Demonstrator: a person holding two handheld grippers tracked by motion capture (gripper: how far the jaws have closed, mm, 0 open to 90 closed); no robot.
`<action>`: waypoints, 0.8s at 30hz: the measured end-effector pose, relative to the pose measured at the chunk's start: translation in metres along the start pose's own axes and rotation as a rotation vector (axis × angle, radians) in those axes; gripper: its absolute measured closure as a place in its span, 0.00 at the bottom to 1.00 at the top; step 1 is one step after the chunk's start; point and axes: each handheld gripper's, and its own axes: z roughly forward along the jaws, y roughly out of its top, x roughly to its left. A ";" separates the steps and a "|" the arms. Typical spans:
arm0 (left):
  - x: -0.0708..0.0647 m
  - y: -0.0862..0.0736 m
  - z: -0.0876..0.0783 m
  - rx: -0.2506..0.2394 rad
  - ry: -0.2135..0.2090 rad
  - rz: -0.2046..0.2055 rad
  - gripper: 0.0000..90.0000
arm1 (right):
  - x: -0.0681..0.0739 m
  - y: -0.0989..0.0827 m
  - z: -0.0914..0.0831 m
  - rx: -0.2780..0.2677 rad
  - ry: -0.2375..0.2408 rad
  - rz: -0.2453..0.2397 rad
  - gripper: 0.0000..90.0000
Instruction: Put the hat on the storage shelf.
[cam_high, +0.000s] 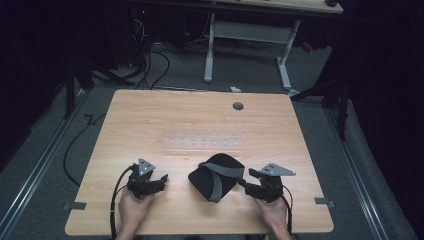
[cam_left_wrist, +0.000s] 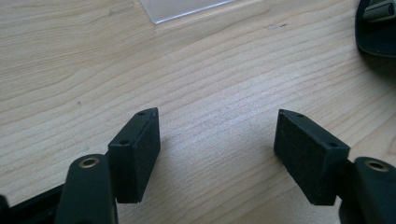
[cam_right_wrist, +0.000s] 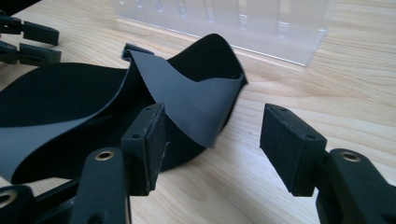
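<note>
Hands at the near edge hold our left gripper (cam_left_wrist: 217, 140) and right gripper (cam_right_wrist: 212, 144), both wide open, gripping nothing. Between them lies a black pad (cam_high: 212, 175) with grey strap (cam_high: 226, 171); beyond, a clear tray (cam_high: 202, 142) on the table (cam_high: 150, 115).

We see a light wooden table (cam_high: 190, 120) with a small round grey cap (cam_high: 238, 106) near its far edge, standing on a grey floor (cam_high: 250, 75). Behind it stands another desk with white metal legs (cam_high: 285, 65), and black cables (cam_high: 155, 65) lie on the floor near the dark left side, with one more cable (cam_high: 75, 145) curling beside the table. The room around is very dark, almost black on both sides, and small strips of grey tape (cam_high: 75, 206) sit by the table's near corners.
</note>
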 end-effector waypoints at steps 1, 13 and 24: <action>0.000 0.000 0.000 0.000 0.000 0.000 0.35 | 0.000 0.001 0.002 -0.002 0.005 -0.006 0.45; 0.000 0.000 0.000 -0.001 0.001 0.001 0.35 | 0.005 0.012 0.025 0.024 0.040 0.006 0.45; 0.000 0.000 0.000 0.000 0.001 0.001 0.34 | 0.002 0.013 0.043 0.040 0.052 0.055 0.46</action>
